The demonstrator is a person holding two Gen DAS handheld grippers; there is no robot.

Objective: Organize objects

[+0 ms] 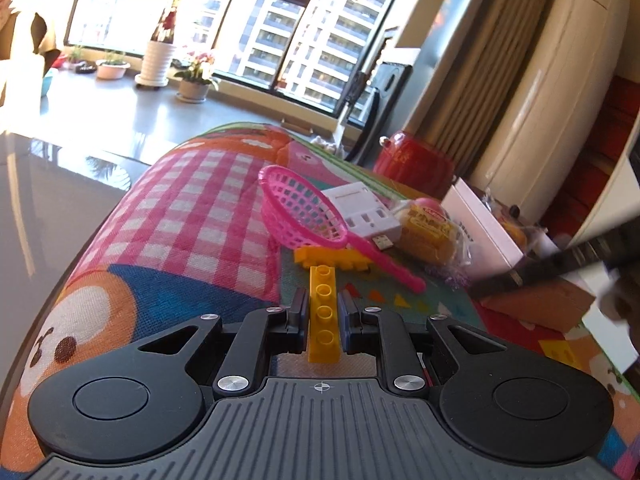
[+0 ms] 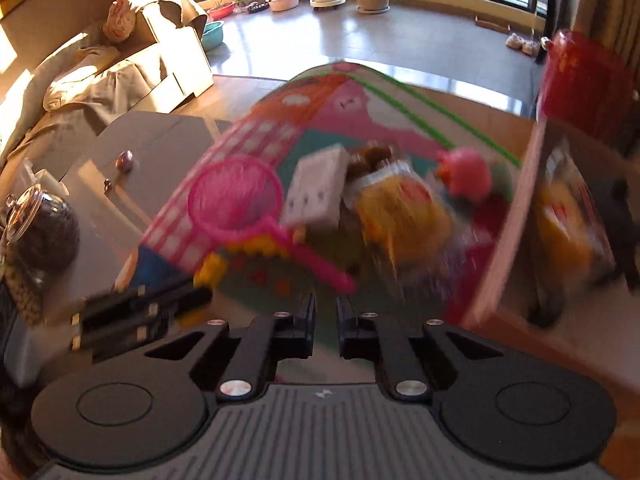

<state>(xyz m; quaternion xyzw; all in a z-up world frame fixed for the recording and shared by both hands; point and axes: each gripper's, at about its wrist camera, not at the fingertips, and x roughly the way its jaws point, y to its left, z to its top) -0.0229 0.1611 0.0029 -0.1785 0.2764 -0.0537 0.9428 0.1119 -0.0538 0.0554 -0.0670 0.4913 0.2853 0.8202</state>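
Note:
My left gripper [image 1: 323, 307] is shut on a long yellow brick [image 1: 323, 312], held above the colourful play mat [image 1: 192, 216]. Ahead of it lie a pink net scoop [image 1: 304, 216], a second yellow brick [image 1: 336, 258] under its handle, a white power adapter [image 1: 362, 210] and a yellow snack packet [image 1: 430, 232]. My right gripper [image 2: 325, 311] has its fingers close together with a narrow gap and nothing between them, above the mat. The right wrist view is blurred; it shows the scoop [image 2: 236, 204], adapter [image 2: 316, 192], packet [image 2: 404, 216], a pink ball-like toy [image 2: 466, 172] and the left gripper [image 2: 132, 316] with its brick [image 2: 210, 270].
A white box [image 1: 484, 232] and a brown cardboard box [image 1: 536, 308] stand at the mat's right. A red container [image 1: 412, 162] sits behind. A glass jar [image 2: 38, 228] stands on the grey table at left. Potted plants [image 1: 156, 60] line the window.

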